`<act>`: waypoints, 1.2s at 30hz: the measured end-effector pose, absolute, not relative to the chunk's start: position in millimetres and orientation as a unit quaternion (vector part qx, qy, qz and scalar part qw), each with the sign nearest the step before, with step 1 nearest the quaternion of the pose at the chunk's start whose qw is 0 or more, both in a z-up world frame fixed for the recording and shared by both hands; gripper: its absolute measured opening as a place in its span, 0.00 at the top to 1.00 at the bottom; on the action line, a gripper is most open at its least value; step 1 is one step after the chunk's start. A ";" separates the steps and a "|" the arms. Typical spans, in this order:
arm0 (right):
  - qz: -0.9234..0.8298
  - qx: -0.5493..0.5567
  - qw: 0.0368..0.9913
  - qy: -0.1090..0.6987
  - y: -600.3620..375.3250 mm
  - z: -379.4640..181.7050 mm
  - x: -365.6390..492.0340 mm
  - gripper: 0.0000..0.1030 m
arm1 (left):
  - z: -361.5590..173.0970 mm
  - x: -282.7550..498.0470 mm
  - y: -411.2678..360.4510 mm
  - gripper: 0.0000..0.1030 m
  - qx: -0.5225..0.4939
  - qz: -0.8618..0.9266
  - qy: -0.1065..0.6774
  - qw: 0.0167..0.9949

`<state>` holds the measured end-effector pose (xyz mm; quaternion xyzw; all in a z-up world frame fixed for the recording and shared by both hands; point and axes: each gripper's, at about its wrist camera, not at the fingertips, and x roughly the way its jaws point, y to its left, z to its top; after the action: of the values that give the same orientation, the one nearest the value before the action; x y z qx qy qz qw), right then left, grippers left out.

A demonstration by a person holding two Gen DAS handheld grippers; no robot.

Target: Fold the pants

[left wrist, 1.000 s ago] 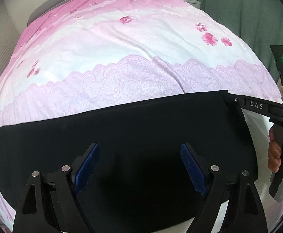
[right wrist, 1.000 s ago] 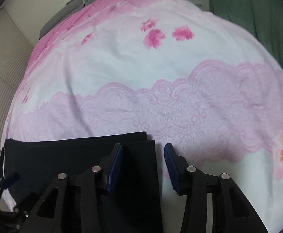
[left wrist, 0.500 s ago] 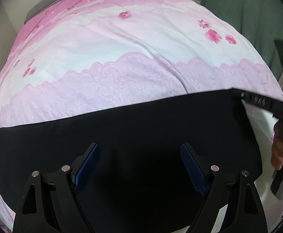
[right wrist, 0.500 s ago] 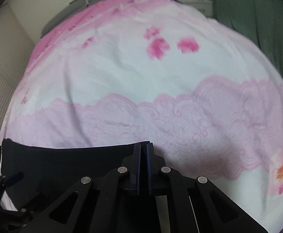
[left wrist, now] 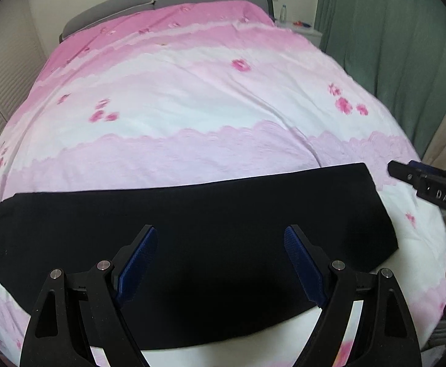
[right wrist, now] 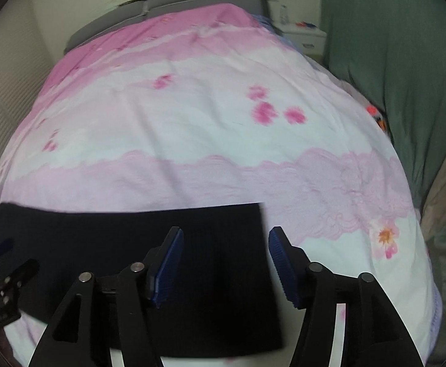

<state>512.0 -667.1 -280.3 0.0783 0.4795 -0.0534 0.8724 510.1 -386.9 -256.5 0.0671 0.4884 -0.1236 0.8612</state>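
Both grippers, left spread, right opening, seemingly above flat black pants.

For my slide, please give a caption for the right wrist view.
Right gripper, fingers opening and holding nothing, above the folded black pants lying flat on a pink floral bedspread.
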 end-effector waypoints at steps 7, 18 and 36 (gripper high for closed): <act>0.013 0.071 0.883 0.463 -536.5 -231.9 488.5 0.41 | -221.2 489.4 -257.4 0.17 0.060 -0.117 0.468 0.874; 0.031 0.052 0.881 0.468 -289.5 -211.5 496.6 0.41 | -222.7 513.4 -6.2 0.17 0.051 -0.105 0.470 0.875; 0.112 -0.057 0.842 0.524 26.2 -287.4 600.4 0.41 | -335.4 640.6 263.0 0.27 -0.087 -0.176 0.517 0.833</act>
<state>600.4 26.2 -287.4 -0.0574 0.5244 0.1121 0.8421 640.6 263.0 -335.4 -0.0870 0.5170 -0.1755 0.8333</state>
